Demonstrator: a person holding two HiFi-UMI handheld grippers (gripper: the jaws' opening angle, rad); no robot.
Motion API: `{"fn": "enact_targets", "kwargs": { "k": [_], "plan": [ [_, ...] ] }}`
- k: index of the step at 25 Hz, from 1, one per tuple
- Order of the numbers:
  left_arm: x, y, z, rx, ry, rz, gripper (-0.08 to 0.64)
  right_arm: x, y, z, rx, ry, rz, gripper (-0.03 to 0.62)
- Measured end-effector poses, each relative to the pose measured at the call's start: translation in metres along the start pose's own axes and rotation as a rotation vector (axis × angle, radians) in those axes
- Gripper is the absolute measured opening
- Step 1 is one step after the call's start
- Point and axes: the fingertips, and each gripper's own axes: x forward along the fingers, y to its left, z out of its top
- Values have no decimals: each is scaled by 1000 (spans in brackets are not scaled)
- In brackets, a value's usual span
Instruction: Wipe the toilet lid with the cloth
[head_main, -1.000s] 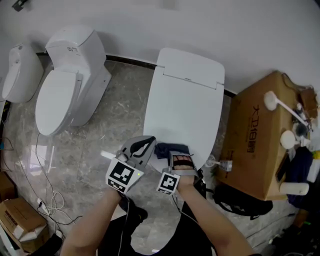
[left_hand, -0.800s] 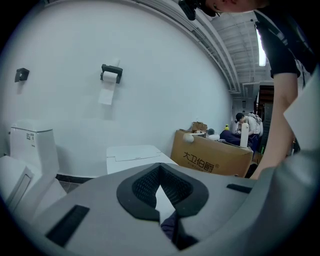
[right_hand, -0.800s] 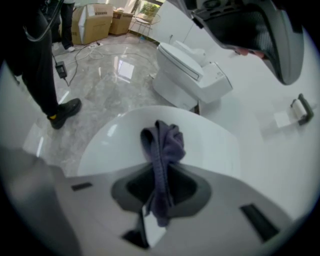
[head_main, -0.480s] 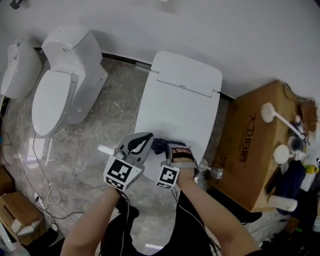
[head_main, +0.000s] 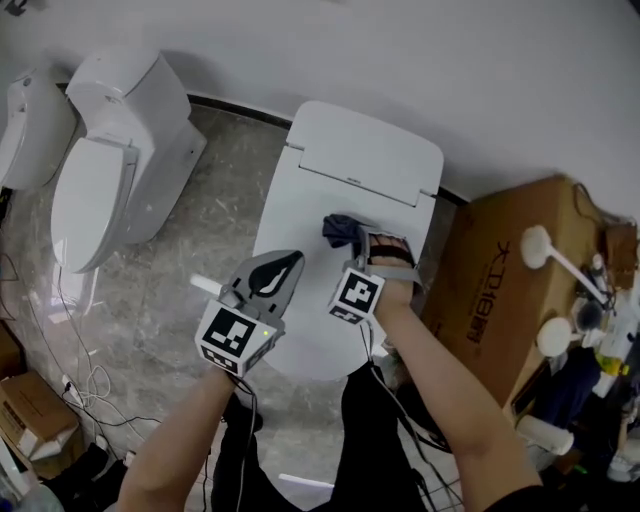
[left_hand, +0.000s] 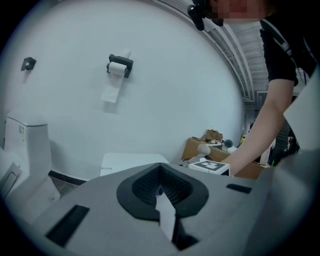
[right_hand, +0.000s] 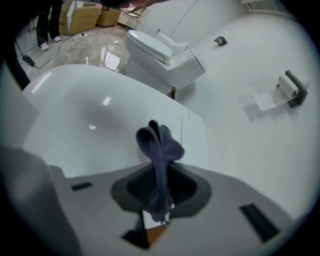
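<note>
R gripper (head_main: 372, 245) is clamped on the cloth (head_main: 340, 229), a dark blue bunch sticking out past the jaw tips (R gripper view shows it pinched mid-fold, w/ a tail hanging back between the jaws). Cloth sits over the far part of the toilet lid (head_main: 300, 230), right of centre and just near of the seam w/ the rear cover. Can't tell whether it actually presses the surface. Lid's long axis runs near–far, so most of the bare white lies near and left of the cloth. Next stroke prob. needs a pull toward the near end, or a sweep left across. L gripper (head_main: 272, 278) has its jaws together w/ nothing in them and hovers over the lid's near-left part, idle. R is the working hand.
</note>
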Motion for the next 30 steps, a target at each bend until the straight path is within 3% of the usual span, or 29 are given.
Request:
{"fn": "enact_targets", "kwargs": {
  "k": [8,13,18,30],
  "plan": [
    [36,9,13,-29,-6,11,12,55,-78,-16,-14,12,-54,80],
    [54,14,8,-46,-6,23,12,80,-100,-30,-26,33,-57,80],
    [62,16,-1,-71,6,29,12,94,-91,-39,-32,42,-34,80],
    [49,7,-14,-38,15,5,12,83,-40,-34,-38,47,32,80]
  ]
}}
